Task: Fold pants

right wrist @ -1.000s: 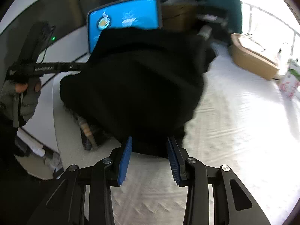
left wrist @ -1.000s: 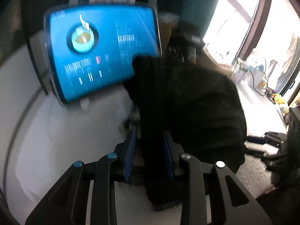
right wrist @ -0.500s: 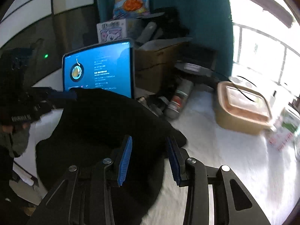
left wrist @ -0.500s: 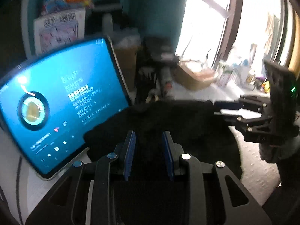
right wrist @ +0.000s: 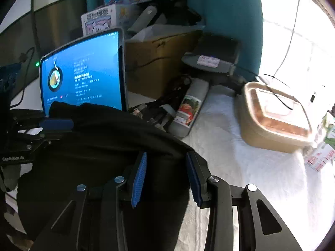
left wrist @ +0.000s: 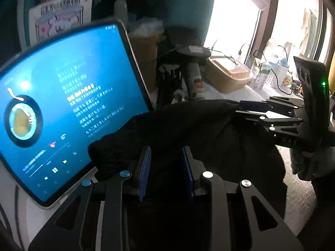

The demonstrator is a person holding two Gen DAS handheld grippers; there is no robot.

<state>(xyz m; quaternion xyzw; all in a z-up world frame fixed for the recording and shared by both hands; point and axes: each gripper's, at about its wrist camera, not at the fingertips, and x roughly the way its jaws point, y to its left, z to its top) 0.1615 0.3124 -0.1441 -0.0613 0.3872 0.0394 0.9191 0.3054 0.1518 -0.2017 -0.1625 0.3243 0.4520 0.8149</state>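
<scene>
Both grippers are holding the black pants up in the air, over the white cloth-covered table. In the left wrist view, the left gripper is keeping a bunch of the dark cloth between its blue pads; its jaws have just been opening a little, but the fabric is still filling the gap, so I am judging that it is still pinching the pants. In the right wrist view, the right gripper is half closed, with the top hem of the pants lying across its fingers and dark fabric between them; it looks like it is pinching the pants too.

The garment is hanging between the two hands like a curtain, near the lit tablet and just in front of a lying bottle. A brown lidded container is standing well apart, toward the window.

To do this step well, I think the person should keep both hands level and the edge stretched. The pants should come down on the bare part of the table, away from the tablet and the bottle. The hanging end should touch first, and then the held edge should be laid over it. The left grip should not loosen more before the cloth is resting.
</scene>
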